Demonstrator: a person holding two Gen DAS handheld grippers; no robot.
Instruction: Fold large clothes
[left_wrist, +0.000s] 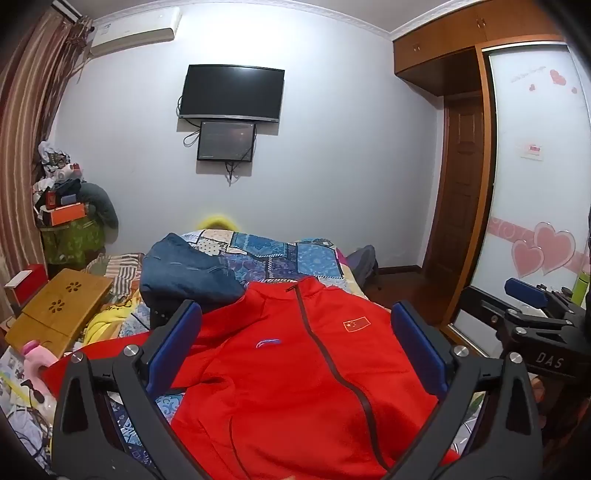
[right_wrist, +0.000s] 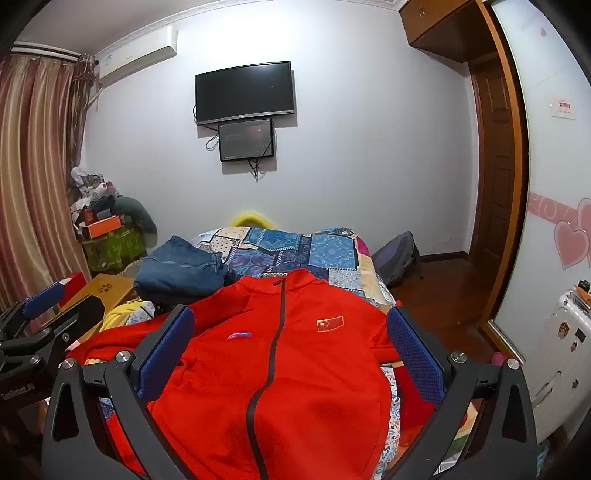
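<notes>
A red zip-up jacket (left_wrist: 280, 373) with a small flag patch lies front up and spread flat on the patchwork bed; it also shows in the right wrist view (right_wrist: 295, 369). My left gripper (left_wrist: 295, 347) is open and empty, held above the jacket's chest. My right gripper (right_wrist: 291, 347) is open and empty too, above the jacket. The right gripper shows at the right edge of the left wrist view (left_wrist: 532, 306). The left gripper shows at the left edge of the right wrist view (right_wrist: 40, 314).
Folded blue jeans (left_wrist: 184, 273) lie on the patchwork quilt (left_wrist: 284, 254) behind the jacket's left shoulder. A bamboo lap desk (left_wrist: 55, 314) and clutter sit left. A wardrobe with a sliding door (left_wrist: 535, 184) stands right. A backpack (right_wrist: 395, 258) lies on the floor.
</notes>
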